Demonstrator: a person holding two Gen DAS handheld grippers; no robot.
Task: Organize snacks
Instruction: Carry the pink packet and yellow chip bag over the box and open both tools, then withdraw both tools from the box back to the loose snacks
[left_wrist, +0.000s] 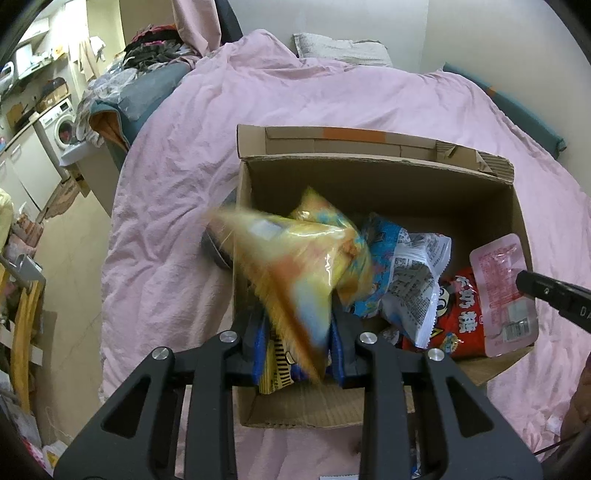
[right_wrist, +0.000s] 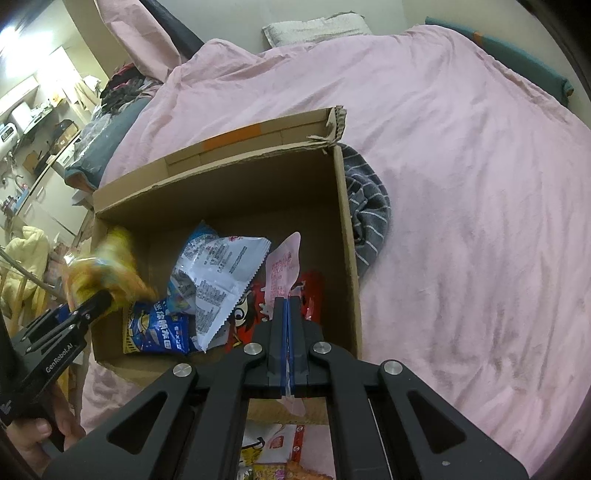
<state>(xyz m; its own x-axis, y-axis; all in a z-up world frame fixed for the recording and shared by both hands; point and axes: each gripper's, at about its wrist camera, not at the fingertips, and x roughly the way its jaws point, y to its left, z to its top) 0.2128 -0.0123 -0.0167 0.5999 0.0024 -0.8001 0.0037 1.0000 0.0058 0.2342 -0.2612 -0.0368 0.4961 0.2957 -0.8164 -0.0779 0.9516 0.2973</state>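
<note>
An open cardboard box (left_wrist: 388, 177) (right_wrist: 221, 184) sits on a pink bedspread. It holds a white-and-blue bag (left_wrist: 410, 280) (right_wrist: 218, 273), a red bag (left_wrist: 461, 317) (right_wrist: 251, 314) and a blue-and-yellow bag (right_wrist: 155, 328). My left gripper (left_wrist: 295, 343) is open above the box's left side, and a motion-blurred yellow snack bag (left_wrist: 291, 266) (right_wrist: 99, 273) hangs between its fingers. My right gripper (right_wrist: 287, 325) is shut on a flat pink packet (right_wrist: 284, 258) (left_wrist: 506, 291) held over the box's right side.
The pink bedspread (right_wrist: 461, 184) stretches around the box. A grey striped cloth (right_wrist: 365, 206) lies against the box's right wall. More snack packets (right_wrist: 273, 454) lie near the box's front. A pillow (left_wrist: 340, 48) is at the head. Cluttered furniture stands left.
</note>
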